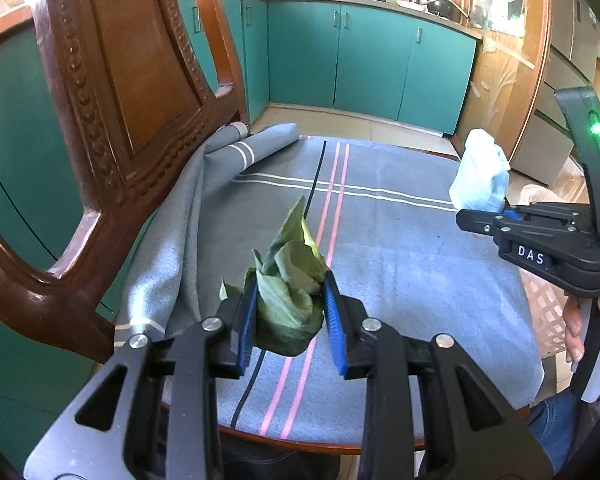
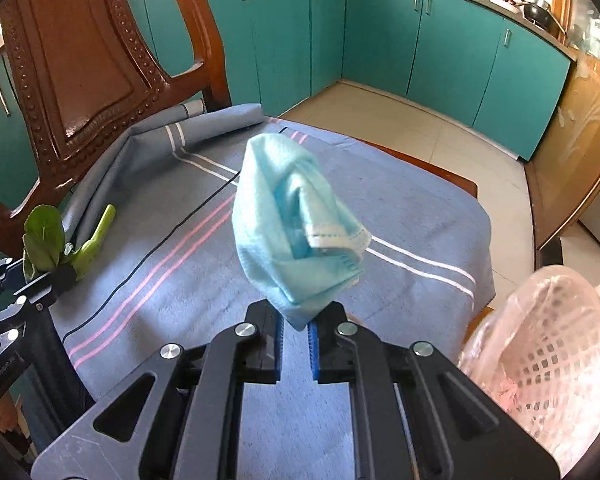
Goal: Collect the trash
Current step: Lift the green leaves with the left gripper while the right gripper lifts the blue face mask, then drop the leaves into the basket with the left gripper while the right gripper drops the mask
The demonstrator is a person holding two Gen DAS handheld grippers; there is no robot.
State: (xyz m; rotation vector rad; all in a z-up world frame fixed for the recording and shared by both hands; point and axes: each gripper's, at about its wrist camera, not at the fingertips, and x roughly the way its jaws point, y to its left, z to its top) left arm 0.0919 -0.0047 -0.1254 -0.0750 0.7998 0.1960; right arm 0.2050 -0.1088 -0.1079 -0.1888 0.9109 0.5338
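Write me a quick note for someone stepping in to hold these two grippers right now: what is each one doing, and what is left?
Left gripper: shut on a crumpled green vegetable leaf, held above the striped cloth.
Right gripper: shut on a crumpled blue face mask, also lifted clear of the cloth.
Lined pink basket: beside the table, at the right gripper's side.
Done: both pieces of trash picked up.
Left: probably carry both to the basket and let go; no other trash shows on the cloth.
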